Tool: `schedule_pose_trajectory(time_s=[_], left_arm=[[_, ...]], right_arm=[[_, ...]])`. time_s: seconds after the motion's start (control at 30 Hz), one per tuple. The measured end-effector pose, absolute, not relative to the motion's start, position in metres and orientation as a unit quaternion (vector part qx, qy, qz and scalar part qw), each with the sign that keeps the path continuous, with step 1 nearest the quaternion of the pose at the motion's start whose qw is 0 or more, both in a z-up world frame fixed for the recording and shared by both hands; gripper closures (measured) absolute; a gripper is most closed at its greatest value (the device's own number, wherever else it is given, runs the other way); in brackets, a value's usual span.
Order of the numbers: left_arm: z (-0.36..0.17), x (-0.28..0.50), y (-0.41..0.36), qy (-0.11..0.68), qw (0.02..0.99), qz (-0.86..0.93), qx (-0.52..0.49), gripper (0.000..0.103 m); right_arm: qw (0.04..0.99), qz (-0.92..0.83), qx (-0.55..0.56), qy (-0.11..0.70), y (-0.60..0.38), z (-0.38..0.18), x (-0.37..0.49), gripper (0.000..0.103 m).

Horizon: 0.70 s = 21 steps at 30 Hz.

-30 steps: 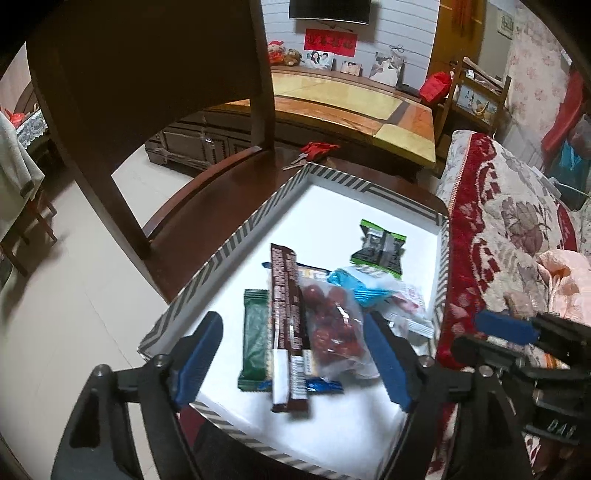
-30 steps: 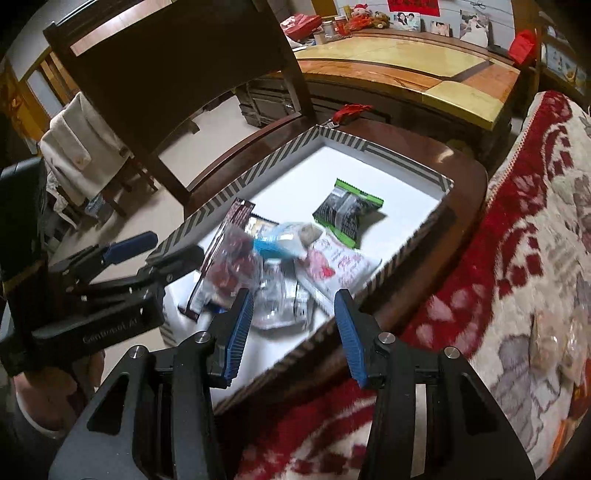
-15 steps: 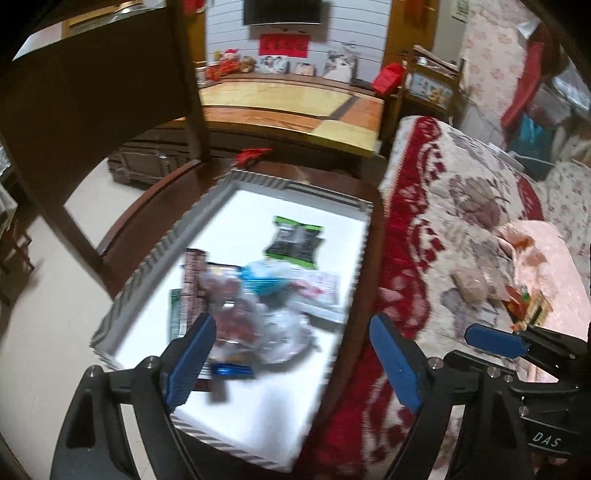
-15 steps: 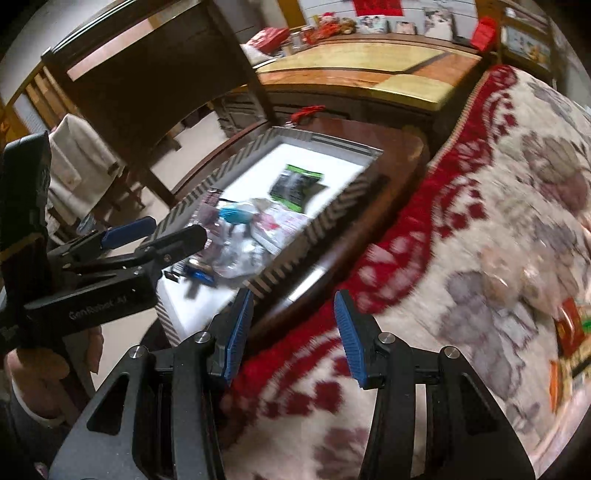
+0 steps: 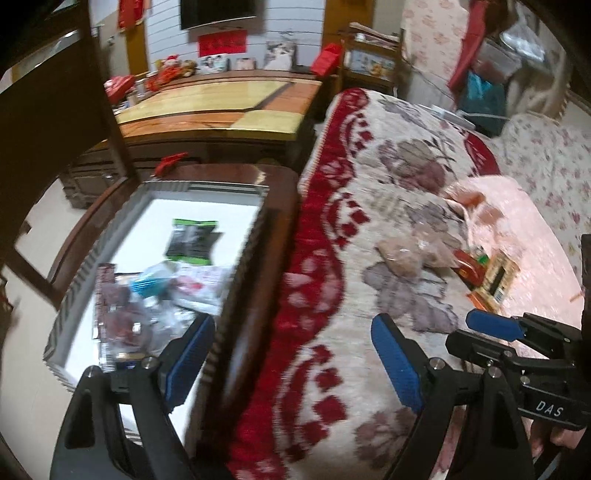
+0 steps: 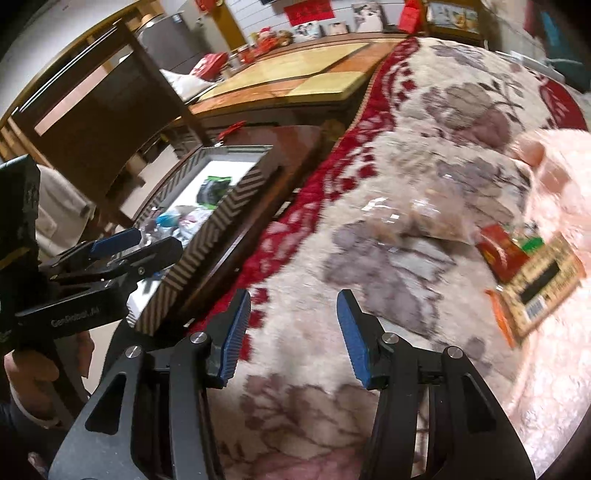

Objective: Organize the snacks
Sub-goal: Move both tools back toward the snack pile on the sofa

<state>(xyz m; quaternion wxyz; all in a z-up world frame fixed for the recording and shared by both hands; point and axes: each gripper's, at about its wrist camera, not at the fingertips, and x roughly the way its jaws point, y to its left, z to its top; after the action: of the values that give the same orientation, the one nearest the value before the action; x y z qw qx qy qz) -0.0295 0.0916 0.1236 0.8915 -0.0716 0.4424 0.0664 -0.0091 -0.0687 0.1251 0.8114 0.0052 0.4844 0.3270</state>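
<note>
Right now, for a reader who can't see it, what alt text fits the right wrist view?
The right tool, empty and opening, hangs over a red-and-cream floral blanket. Loose snacks lie on it to the right; a striped tray holding more snacks sits on a wooden table to the left, beside the left tool.

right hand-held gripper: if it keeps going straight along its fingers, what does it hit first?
Probably the floral blanket. The right hand-held gripper, jaws opening and empty, points at bare fabric; the snack packets lie off to its right. Depth is unclear.

Floral blanket (image 5: pixel 399 192), wooden chair (image 5: pixel 55 122) — wall television (image 5: pixel 218 13)
</note>
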Motion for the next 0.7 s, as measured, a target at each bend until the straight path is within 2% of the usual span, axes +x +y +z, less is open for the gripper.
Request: schedule_pose_trajectory(time_s=[0.7], left_arm=[[0.100, 0.017, 0.018, 0.485, 0.874, -0.012, -0.035, 0.015]], right_arm=[[0.819, 0.255, 0.065, 0.510, -0.161, 0.090, 0.010, 0.055]])
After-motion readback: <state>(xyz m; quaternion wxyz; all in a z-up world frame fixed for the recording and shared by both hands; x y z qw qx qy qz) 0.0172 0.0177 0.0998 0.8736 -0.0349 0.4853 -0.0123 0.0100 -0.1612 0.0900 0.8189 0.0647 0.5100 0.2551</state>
